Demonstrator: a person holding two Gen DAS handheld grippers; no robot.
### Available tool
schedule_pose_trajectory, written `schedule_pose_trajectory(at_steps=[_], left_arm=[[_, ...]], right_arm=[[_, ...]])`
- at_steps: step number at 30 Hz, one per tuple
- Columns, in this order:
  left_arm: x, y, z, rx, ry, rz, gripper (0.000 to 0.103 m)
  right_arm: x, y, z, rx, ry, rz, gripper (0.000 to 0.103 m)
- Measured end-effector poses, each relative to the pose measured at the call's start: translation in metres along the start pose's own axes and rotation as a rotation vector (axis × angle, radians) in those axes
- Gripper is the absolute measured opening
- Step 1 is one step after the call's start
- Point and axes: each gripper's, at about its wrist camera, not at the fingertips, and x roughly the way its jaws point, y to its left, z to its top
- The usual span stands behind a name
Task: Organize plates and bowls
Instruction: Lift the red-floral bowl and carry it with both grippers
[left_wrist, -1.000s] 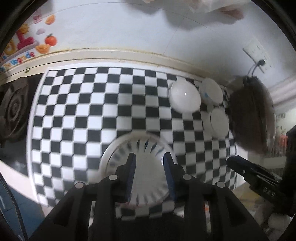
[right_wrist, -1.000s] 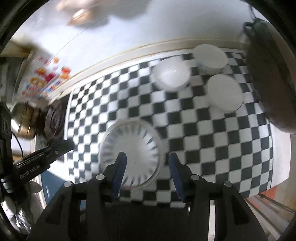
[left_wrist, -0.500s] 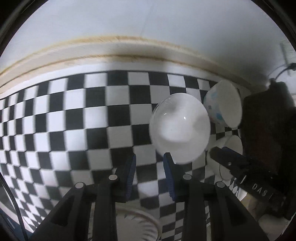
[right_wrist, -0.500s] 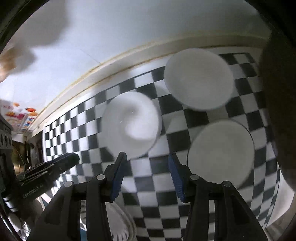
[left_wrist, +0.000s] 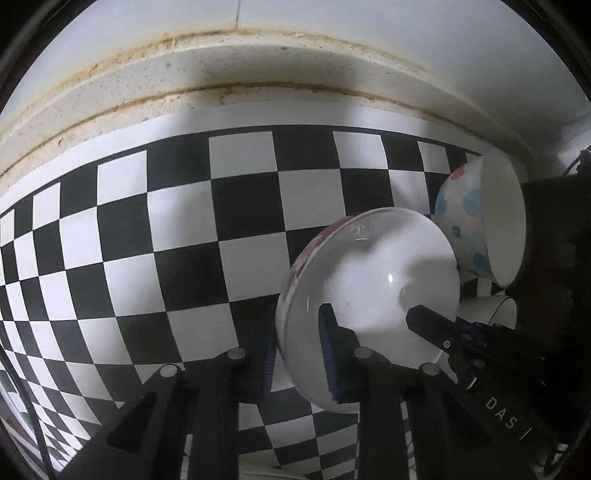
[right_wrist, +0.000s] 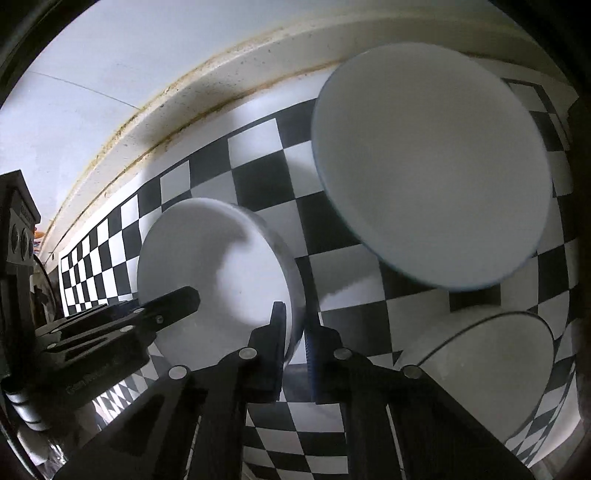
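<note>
A white bowl with a red-patterned outside (left_wrist: 373, 280) stands on the checkered mat. My left gripper (left_wrist: 299, 354) straddles its left rim, one finger inside, one outside, jaws narrowed onto the wall. My right gripper (right_wrist: 297, 332) straddles the same bowl's (right_wrist: 207, 266) right rim the same way. Each gripper's finger shows inside the bowl in the other's view. A bowl with blue and pink spots (left_wrist: 476, 221) sits behind it, seen as a large white bowl (right_wrist: 428, 162) in the right wrist view. A third white bowl (right_wrist: 484, 365) is at the lower right.
The checkered mat (left_wrist: 184, 229) covers the counter up to a stained cream ledge (left_wrist: 258, 62) along the white wall. A dark pot (left_wrist: 554, 258) stands at the right edge behind the bowls.
Both grippers have moved forward from over the ribbed plate to the bowls, and each has closed in on opposite rims of the near white bowl.
</note>
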Motion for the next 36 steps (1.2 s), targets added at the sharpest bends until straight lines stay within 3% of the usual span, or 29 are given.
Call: schedule_pose_trajectory(at_steps=[15,25,31,36], left_arm=[[-0.045,-0.02,-0.041,0.06,-0.091,0.037,0.019],[-0.099,-0.024,-0.109,0.126,-0.152,0.04,0.019],[-0.104,-0.038,-0.142,0.14,-0.151,-0.019,0.019],[-0.092,-0.058,-0.162,0.19,-0.133,-0.016,0.019]], right_arm=[[-0.028,0.022,-0.027,-0.062,-0.042,0.021,0.01],[-0.064,0.037,-0.094,-0.127,-0.079,0.046,0.01],[-0.088,0.028,-0.138,-0.134,-0.108,0.045,0.01],[-0.102,0.007,-0.169,-0.121,-0.114,0.051,0.01]])
